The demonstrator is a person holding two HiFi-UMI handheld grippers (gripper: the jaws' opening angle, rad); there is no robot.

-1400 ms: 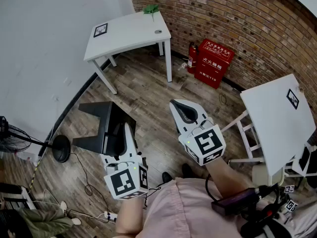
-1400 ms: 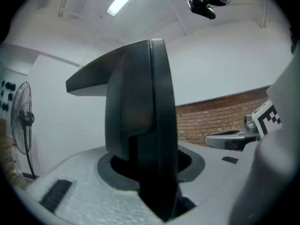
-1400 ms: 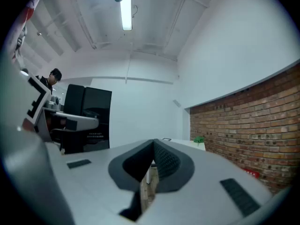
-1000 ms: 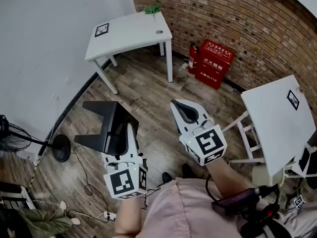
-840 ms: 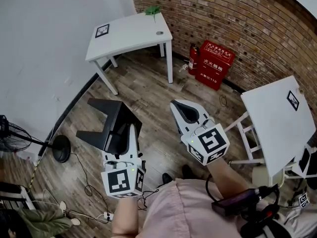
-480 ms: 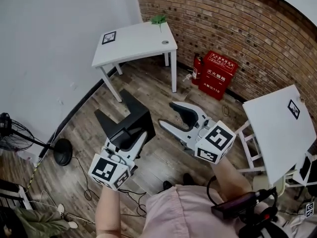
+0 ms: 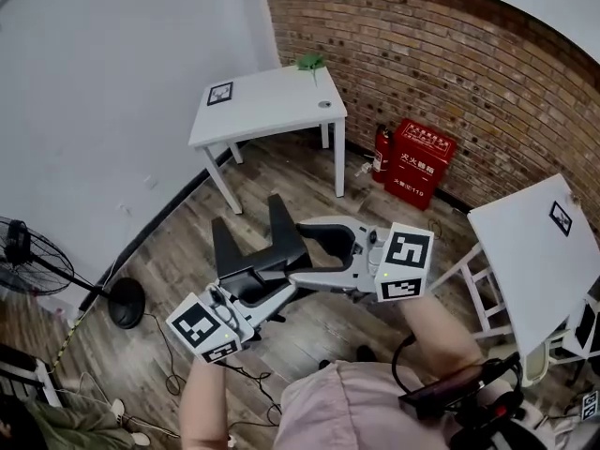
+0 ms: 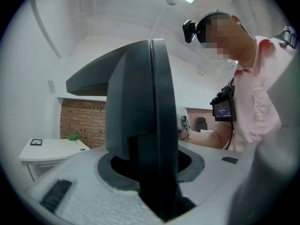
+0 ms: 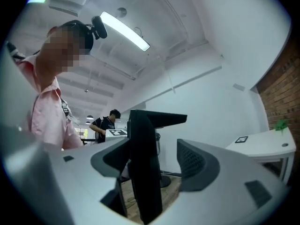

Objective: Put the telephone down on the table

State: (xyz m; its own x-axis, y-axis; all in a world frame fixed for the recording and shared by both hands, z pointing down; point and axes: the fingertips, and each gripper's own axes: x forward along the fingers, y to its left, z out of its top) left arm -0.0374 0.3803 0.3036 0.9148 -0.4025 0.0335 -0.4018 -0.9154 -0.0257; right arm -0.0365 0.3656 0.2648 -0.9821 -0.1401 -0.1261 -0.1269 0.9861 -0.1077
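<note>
Head view, centre of frame: the black telephone (image 7: 281, 237) is held in mid-air above the wooden floor (image 7: 300, 172), below the white worktop (image 7: 272, 111) at upper centre. The left gripper (image 7: 265, 289), entering from the lower left, has its jaws clamped on the telephone's lower part; its own view shows the dark body filling the gap between them. The right gripper (image 7: 314, 254), reaching in from the right, has its jaws opening, with the telephone between them and one pad clearly apart from it.
</note>
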